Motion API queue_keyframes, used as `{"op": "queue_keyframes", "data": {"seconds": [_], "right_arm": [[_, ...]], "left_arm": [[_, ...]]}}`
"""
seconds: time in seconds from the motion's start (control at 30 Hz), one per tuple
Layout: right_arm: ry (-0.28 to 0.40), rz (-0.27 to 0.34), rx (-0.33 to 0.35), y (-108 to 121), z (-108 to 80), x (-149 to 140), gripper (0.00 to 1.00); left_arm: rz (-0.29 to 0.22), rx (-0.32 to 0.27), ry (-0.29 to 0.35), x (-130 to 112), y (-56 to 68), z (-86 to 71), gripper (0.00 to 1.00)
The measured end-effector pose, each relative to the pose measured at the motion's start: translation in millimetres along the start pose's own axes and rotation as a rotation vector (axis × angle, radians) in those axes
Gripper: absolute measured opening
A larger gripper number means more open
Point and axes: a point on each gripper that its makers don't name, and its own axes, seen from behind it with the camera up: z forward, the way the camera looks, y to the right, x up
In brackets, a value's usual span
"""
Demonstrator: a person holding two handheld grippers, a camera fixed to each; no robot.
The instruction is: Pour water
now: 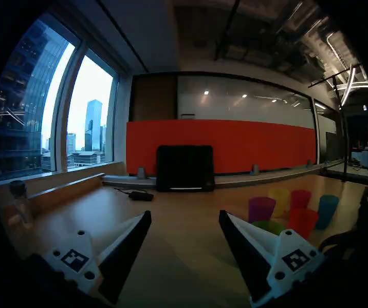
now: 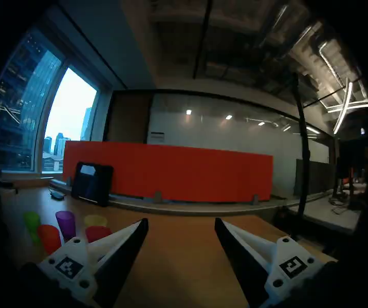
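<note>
Left gripper (image 1: 184,213): two white-and-black fingers spread wide, with nothing between them, above the light wooden tabletop (image 1: 184,267).

Right gripper (image 2: 181,220): fingers likewise parted and holding nothing, over the same wood.

Translucent plastic cups, six, upright on the tabletop. In the left gripper view we find them just past the right-hand finger:
- green cup (image 1: 269,226), partly hidden by that finger
- orange-red cup (image 1: 303,220)
- purple cup (image 1: 261,208)
- teal cup (image 1: 328,209)
- pink cup (image 1: 300,199)
- yellow cup (image 1: 279,197), the farthest

In the right gripper view we see five of them low on the left, beside the left-hand finger.

Small clear bottle with a dark cap (image 1: 19,203): upright at the far left by the wooden window ledge, well apart from the cups. We cannot tell what it holds.

Small black device with a cord (image 1: 140,195): flat on the tabletop, farther back.

Black rectangular panel (image 1: 185,168): standing upright before the long orange partition (image 1: 266,146).

Tall window (image 1: 89,123): at the left, with towers beyond.
</note>
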Motion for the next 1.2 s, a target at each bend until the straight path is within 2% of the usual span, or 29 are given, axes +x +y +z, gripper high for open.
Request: {"op": "queue_keyframes", "data": {"seconds": [0.3,0.6,1.2], "right_arm": [[0.004,0.064,0.015,-8.1,2.9,-19.7,1.00],[-0.024,0.066,0.019,-14.4,0.2,-40.3,1.00],[-0.042,0.078,-0.001,-14.8,1.0,-54.5,1.00]], "left_arm": [[0.000,0.000,0.000,0.5,-0.8,0.2,0.98],[0.000,0.000,0.000,0.1,-1.4,0.0,0.98],[0.000,0.000,0.000,-0.3,-1.2,-0.6,0.98]]}}
